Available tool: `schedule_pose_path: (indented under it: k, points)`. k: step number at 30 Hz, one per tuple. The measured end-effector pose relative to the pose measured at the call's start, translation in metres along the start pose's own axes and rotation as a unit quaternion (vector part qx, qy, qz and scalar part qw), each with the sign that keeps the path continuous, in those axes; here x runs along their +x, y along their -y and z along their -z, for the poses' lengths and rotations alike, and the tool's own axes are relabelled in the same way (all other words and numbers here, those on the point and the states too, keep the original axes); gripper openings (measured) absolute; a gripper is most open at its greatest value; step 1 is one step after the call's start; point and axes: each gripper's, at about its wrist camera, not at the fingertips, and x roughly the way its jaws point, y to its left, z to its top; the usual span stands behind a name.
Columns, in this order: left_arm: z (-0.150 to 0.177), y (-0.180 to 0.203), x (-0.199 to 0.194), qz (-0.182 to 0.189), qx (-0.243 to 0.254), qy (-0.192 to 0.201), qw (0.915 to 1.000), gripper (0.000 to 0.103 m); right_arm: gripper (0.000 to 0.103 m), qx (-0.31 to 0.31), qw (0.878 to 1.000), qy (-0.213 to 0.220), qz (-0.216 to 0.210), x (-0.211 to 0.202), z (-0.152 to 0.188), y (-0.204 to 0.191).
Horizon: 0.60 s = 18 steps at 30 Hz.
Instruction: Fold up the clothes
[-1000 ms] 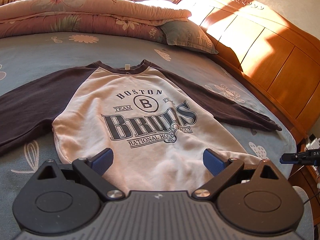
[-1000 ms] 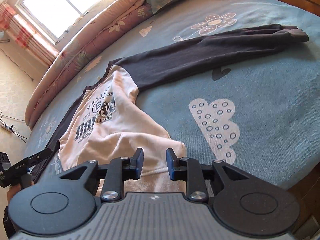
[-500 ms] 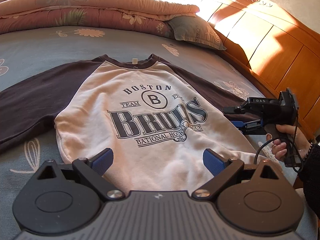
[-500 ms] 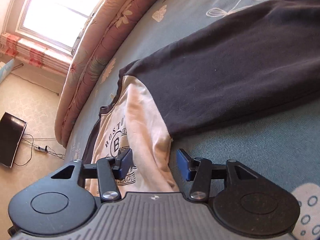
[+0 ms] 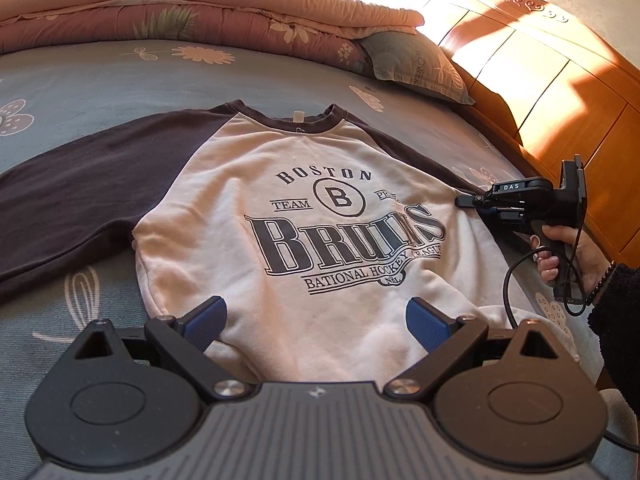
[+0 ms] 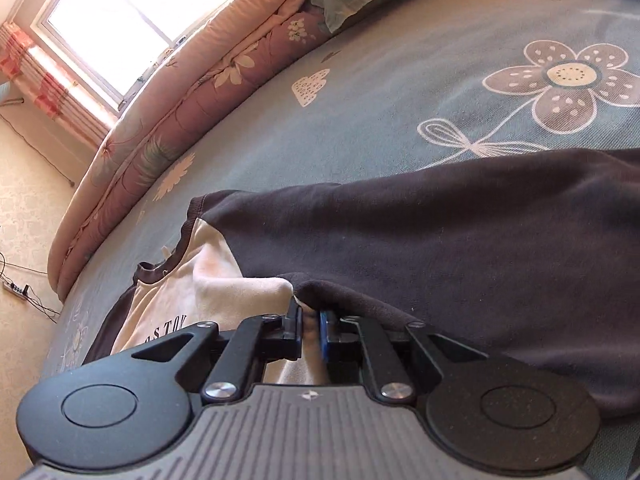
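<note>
You are working over a soft fleece sweatshirt (image 5: 320, 240) that is lying flat, face up, on the bed (image 5: 100, 80) — cream body, dark knit sleeves, ribbed collar, a printed hockey crest. Your right gripper (image 6: 310, 330) has just been closing, and its blue-padded fingers (image 6: 323, 334) are now pinching a fold of fabric at the seam where sleeve meets body. Your left gripper (image 5: 316, 320) is hovering above the hem, fingers spread wide and gripping nothing. A quilted floral comforter (image 5: 180, 8) is lying bunched along the far edge of the bed.
</note>
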Motion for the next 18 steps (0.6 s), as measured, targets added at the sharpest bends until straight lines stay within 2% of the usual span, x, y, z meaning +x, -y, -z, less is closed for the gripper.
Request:
schedule_pose_path:
  k: [1,4,9,10,11,15,18]
  points:
    - [0.000,0.001,0.000,-0.001,0.001,0.000,1.0000,0.096,0.013,0.000,1.000,-0.004,-0.001,-0.001,0.001,0.001]
    - [0.001,0.003,-0.003,-0.001,0.006,0.002,1.0000,0.096,0.025,-0.008,1.000,-0.010,0.000,-0.023,0.010,-0.004]
    - [0.001,0.007,-0.013,0.008,0.013,0.010,0.9998,0.096,0.030,-0.022,1.000,-0.009,-0.007,-0.094,0.045,-0.015]
    - [0.001,0.008,-0.015,0.011,0.014,0.012,0.9998,0.096,0.037,-0.023,1.000,-0.008,-0.014,-0.108,0.054,-0.017]
    - [0.002,0.010,-0.017,0.014,0.015,0.014,0.9997,0.096,0.043,-0.024,0.999,-0.014,-0.021,-0.120,0.065,-0.021]
    - [0.004,0.016,-0.022,0.023,0.025,0.012,0.9993,0.096,0.049,-0.032,0.997,-0.059,-0.044,-0.154,0.116,-0.039]
    - [0.008,0.021,-0.022,0.027,0.037,0.001,0.9990,0.096,0.057,-0.073,0.992,-0.091,-0.048,-0.161,0.155,-0.066]
